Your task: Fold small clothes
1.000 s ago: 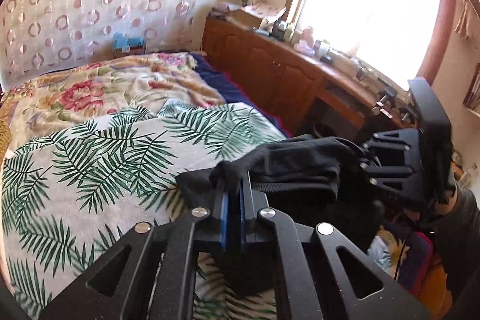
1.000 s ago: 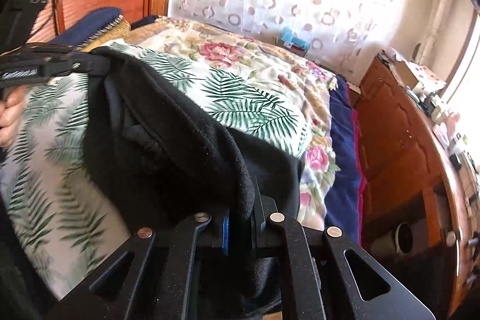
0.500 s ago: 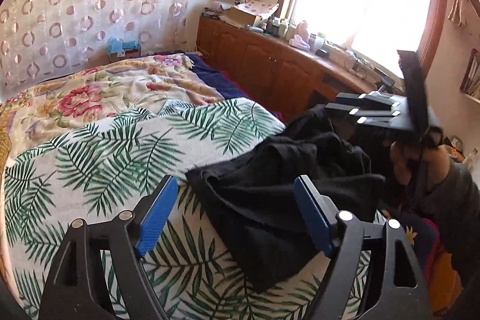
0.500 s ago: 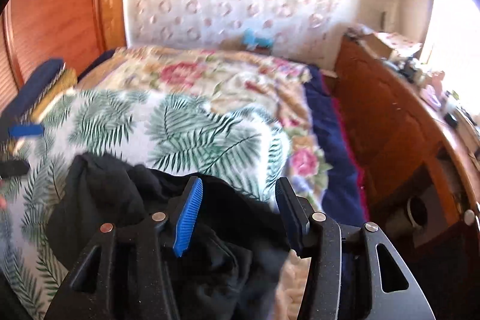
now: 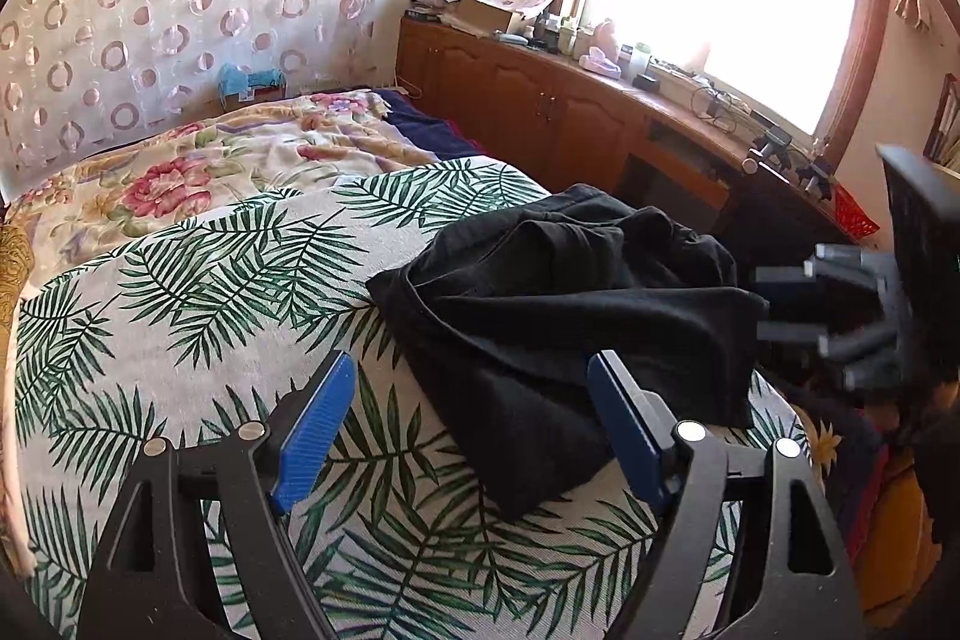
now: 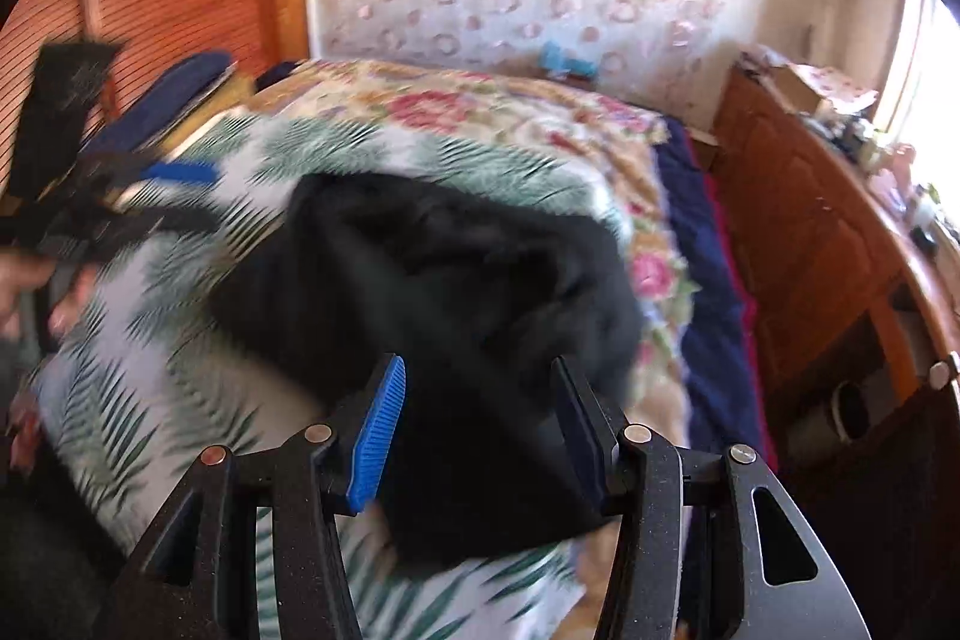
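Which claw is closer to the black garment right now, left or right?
Right, narrowly. The right claw hangs open directly over the black garment, cloth showing between its pads. The left claw is open at the garment's near edge, partly over the palm-print cover.

Each black hand-held gripper has blue ribbed pads and silver screws (sleeve perhaps dark).

A plain black garment lies on a white bedspread printed with green palm fronds. At eleven o'clock sits a cream quilt with pink and red flowers. The left gripper is black with blue pads.
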{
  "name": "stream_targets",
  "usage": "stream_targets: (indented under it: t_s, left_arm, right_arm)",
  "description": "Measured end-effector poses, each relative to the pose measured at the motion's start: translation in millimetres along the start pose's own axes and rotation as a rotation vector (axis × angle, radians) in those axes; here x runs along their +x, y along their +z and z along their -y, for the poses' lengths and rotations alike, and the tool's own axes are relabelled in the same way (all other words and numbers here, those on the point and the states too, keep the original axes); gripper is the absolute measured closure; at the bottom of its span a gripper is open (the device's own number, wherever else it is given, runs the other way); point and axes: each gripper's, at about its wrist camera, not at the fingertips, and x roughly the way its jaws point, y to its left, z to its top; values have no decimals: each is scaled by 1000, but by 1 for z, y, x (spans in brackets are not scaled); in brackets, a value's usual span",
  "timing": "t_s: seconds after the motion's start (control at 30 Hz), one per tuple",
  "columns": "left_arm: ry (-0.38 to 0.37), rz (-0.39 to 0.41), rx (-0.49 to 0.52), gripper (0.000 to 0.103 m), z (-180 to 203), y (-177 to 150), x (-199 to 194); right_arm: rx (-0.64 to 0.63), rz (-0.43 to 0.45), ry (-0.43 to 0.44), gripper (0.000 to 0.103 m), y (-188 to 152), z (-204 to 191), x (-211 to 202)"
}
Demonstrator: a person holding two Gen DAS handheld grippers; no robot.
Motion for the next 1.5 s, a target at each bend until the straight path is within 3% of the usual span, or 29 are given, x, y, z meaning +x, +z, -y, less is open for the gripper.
stream_targets:
  t_s: [0.17,0.33,0.4,0.47,0.53,0.67,0.8,0.9,1.03,1.2,1.33,1.4,1.47,1.5]
  left_arm:
    - [-3,15,6,22,3,-3,-11]
    - [0,20,-3,22,0,-4,-12]
    - [0,19,-6,22,-1,-5,-11]
    - [-1,18,-10,22,-3,-5,-10]
    - [-2,18,-11,22,-3,-5,-9]
    - [5,15,-14,22,-4,-3,-7]
    - [12,14,-15,22,-6,0,-2]
    - [23,9,-20,22,-8,5,6]
    - [35,-10,-22,22,-12,13,21]
    - [40,-61,-38,22,-17,19,46]
    - [40,-107,-51,22,-25,21,66]
    - [32,-116,-61,22,-27,21,71]
    - [20,-124,-83,25,-29,21,75]
    - [11,-128,-94,27,-31,21,77]
  right_arm:
    - [-1,-85,33,60,-35,-14,-1]
    - [-4,-161,-9,67,-56,-9,18]
    - [8,-155,-2,72,-54,-7,16]
    - [4,-162,-29,90,-53,-3,17]
    - [-17,-167,-37,97,-52,-3,20]
    - [-21,-92,-68,98,-35,7,4]
    - [24,59,-131,98,12,36,-24]
    - [45,133,-184,98,51,59,-23]
    - [86,99,-230,98,81,88,19]
    - [159,17,-218,98,82,101,81]
    - [232,21,-181,98,87,113,88]
    - [253,40,-173,89,86,116,78]
    - [271,59,-152,58,82,116,60]
    - [283,70,-126,53,78,116,53]
